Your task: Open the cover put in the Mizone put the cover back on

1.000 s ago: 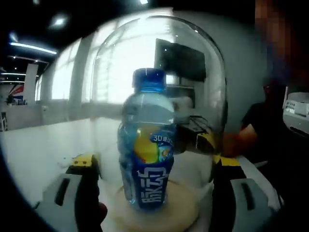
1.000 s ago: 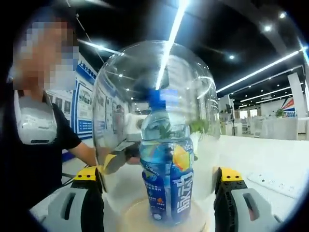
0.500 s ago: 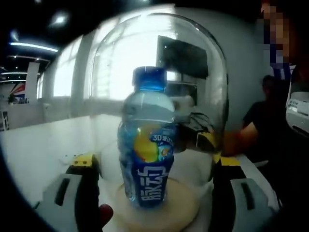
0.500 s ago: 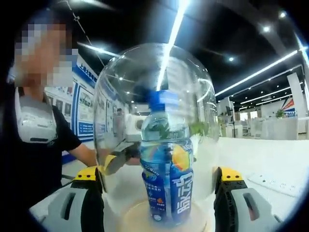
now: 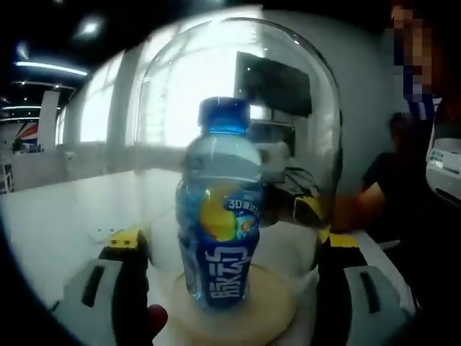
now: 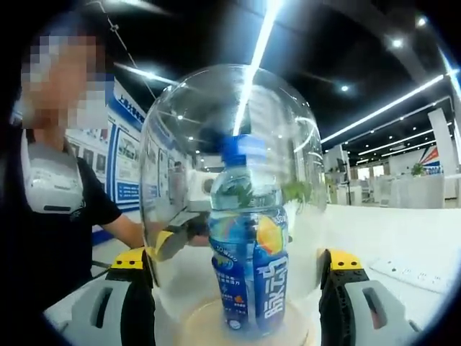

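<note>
Mizone bottle (image 5: 220, 209) stands upright on the round wooden base (image 5: 281, 306), blue cap on, and the clear dome cover (image 5: 317, 122) is over it, rim down around the base. So I judge this as the last step: cover going back on, or just seated. I can't tell whether the rim is fully down on the base all round.

My left gripper (image 5: 229, 270) straddles the dome low down, one jaw on each side of the glass, set wide. My right gripper (image 6: 238, 277) does the same from the opposite side, jaws either side of the cover. Whether either pair actually presses the glass or stands just off it I cannot tell; the contact points don't show clearly.

In the right gripper view the bottle (image 6: 250, 249) sits roughly centred under the dome (image 6: 166, 166), table (image 6: 403, 238) white behind it.

Next move, as I read it: make sure the rim sits flat on the base, then ease both sets of jaws apart and back off straight, without nudging the glass or tipping the bottle.
</note>
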`<state>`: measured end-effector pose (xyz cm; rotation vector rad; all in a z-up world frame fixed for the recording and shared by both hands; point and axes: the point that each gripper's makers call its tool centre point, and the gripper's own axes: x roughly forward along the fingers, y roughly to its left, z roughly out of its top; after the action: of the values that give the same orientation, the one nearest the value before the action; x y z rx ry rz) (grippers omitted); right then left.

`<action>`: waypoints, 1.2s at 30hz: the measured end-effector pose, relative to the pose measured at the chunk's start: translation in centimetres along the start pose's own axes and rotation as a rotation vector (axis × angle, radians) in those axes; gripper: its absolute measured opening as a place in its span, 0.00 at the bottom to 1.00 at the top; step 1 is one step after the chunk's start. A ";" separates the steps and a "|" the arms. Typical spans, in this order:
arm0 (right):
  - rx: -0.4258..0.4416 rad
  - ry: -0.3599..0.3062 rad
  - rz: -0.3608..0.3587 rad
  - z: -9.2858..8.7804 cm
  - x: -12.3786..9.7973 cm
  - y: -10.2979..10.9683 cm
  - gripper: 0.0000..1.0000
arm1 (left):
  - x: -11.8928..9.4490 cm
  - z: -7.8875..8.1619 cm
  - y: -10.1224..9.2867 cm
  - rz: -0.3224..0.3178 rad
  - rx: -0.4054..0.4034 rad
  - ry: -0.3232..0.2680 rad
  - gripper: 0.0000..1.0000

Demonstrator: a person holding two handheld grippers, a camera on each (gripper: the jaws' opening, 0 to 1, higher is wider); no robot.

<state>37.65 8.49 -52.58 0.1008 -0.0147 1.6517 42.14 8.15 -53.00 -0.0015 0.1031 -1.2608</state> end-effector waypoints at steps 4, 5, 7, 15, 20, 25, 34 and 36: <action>0.002 0.001 -0.002 0.0 0.0 0.0 0.90 | 0.0 0.0 0.0 0.000 -0.002 -0.008 0.84; 0.002 0.002 -0.002 0.0 -0.1 0.0 0.90 | 0.0 0.0 0.0 -0.001 -0.003 -0.011 0.84; 0.002 0.002 -0.003 0.0 -0.1 0.0 0.90 | 0.1 0.0 0.0 -0.001 -0.003 -0.012 0.84; 0.002 0.000 -0.006 0.0 -0.1 -0.1 0.89 | 0.0 -0.1 -0.1 0.001 -0.006 -0.007 0.84; 0.002 -0.001 -0.007 0.0 -0.1 0.0 0.89 | -0.1 -0.2 -0.1 0.006 -0.010 -0.004 0.84; 0.004 -0.006 -0.010 0.0 -0.2 -0.1 0.89 | -0.1 -0.3 0.0 0.008 -0.012 -0.001 0.83; 0.007 0.015 -0.041 -0.1 -0.4 0.1 0.88 | -0.2 -0.7 0.0 0.021 -0.048 0.025 0.83; 0.004 0.018 -0.052 -0.1 -0.4 0.1 0.87 | -0.2 -0.7 0.0 0.024 -0.043 0.034 0.83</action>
<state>37.56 8.04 -52.66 0.0885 0.0055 1.6002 42.01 8.37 -53.67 -0.0155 0.1592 -1.2349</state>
